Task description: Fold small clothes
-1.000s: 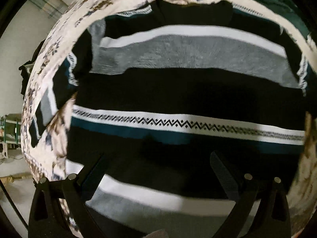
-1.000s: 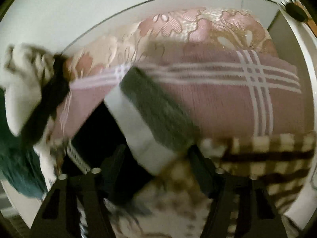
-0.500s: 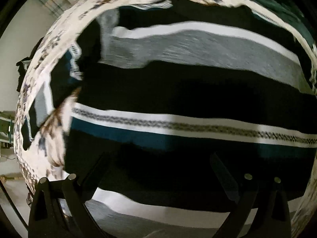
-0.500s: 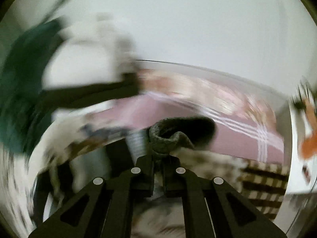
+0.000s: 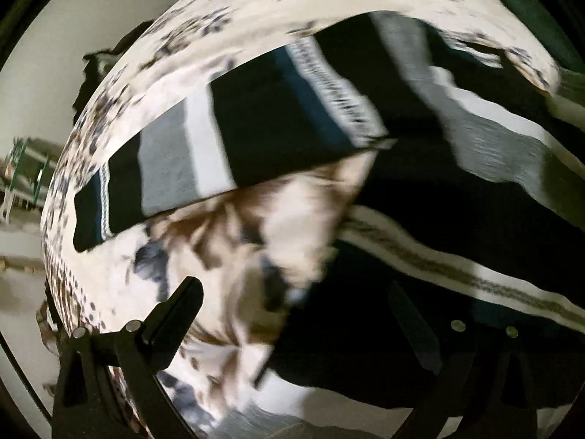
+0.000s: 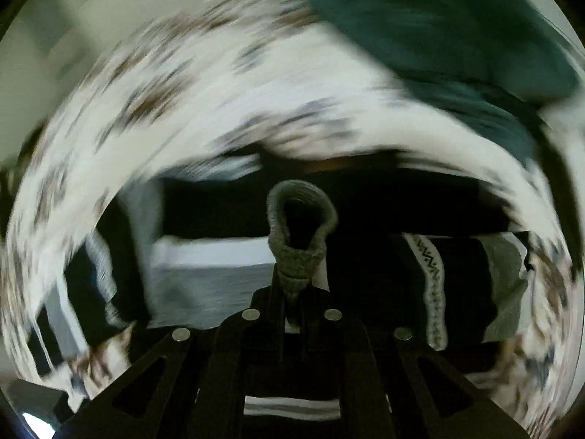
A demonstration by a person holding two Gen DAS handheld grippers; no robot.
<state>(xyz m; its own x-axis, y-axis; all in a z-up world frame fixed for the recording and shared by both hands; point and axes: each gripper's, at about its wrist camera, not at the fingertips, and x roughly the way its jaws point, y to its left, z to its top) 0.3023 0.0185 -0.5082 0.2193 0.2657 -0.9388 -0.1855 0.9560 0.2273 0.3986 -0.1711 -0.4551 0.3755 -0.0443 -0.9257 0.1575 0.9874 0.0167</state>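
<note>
A black sweater with grey, white and teal stripes (image 5: 457,226) lies spread on a floral cream bedspread (image 5: 226,25). Its left sleeve (image 5: 234,139) stretches out to the left. My left gripper (image 5: 296,314) is open and empty, above the sweater's lower left edge and the bedspread. My right gripper (image 6: 292,292) is shut on the grey ribbed cuff (image 6: 298,234) of the sweater's other sleeve and holds it over the sweater body (image 6: 219,278). The right wrist view is blurred by motion.
A dark teal garment (image 6: 457,44) lies on the bedspread beyond the sweater. The bed's edge and the floor with a green frame (image 5: 25,172) show at the far left of the left wrist view.
My right gripper closed on the sleeve cuff and swung it from the pink blanket side over the sweater. My left gripper turned left toward the left sleeve.
</note>
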